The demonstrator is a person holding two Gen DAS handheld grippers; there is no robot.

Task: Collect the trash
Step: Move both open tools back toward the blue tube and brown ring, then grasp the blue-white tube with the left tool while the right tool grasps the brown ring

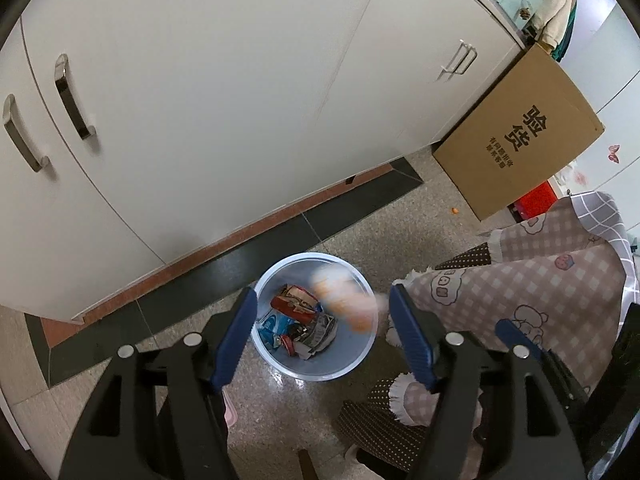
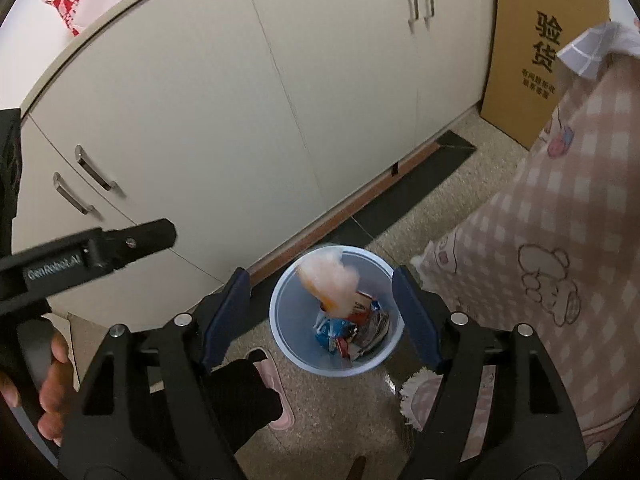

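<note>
A light blue trash bin (image 1: 276, 356) stands on the floor below both grippers, with several crumpled wrappers (image 1: 298, 320) inside; the bin also shows in the right wrist view (image 2: 288, 344). A blurred orange and white wrapper (image 1: 344, 300) is in mid-air over the bin, apart from both grippers; it also shows in the right wrist view (image 2: 330, 280). My left gripper (image 1: 324, 336) is open and empty above the bin. My right gripper (image 2: 322, 320) is open and empty above the bin.
White cabinets (image 1: 200, 100) stand behind the bin. A cardboard box (image 1: 520, 136) leans at the right. A pink checked cloth (image 1: 540, 292) hangs over furniture at the right. A pink slipper (image 2: 276, 392) lies on the floor. The left gripper's body (image 2: 80, 256) shows at the left.
</note>
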